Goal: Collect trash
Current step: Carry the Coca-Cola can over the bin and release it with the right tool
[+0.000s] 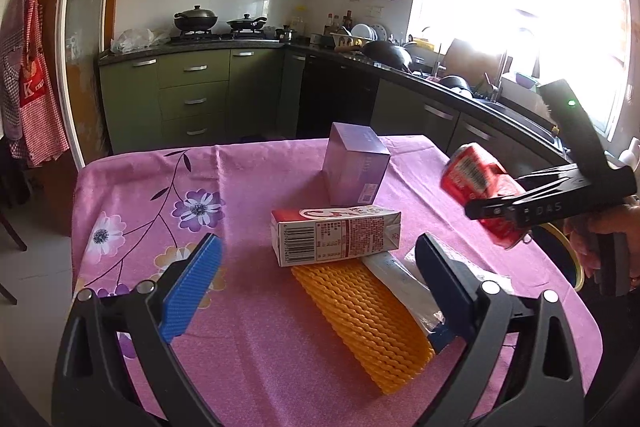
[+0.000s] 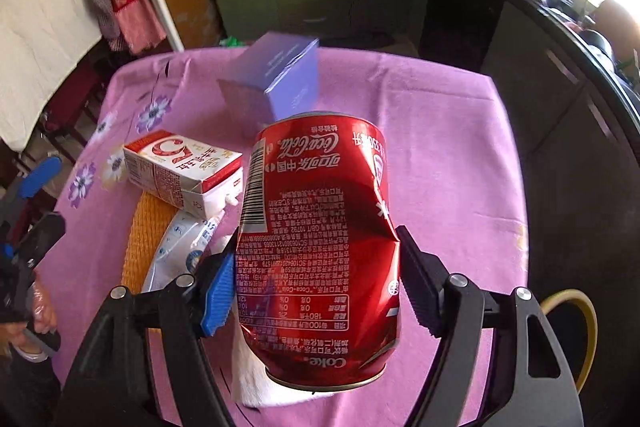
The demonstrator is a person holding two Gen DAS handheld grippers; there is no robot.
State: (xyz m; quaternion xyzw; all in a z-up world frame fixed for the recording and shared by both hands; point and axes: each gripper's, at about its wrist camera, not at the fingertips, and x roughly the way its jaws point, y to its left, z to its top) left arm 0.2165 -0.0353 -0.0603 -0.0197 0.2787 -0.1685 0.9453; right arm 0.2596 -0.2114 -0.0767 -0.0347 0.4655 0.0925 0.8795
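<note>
Tablecloth (image 1: 248,347) was pink, printed with purple and white flowers on dark stems. Dented can (image 2: 320,247) was red with white lettering and a barcode. Carton (image 1: 336,237) was red and white. Box (image 1: 354,165) was lilac. Foam netting (image 1: 364,319) was orange, ribbed.
</note>
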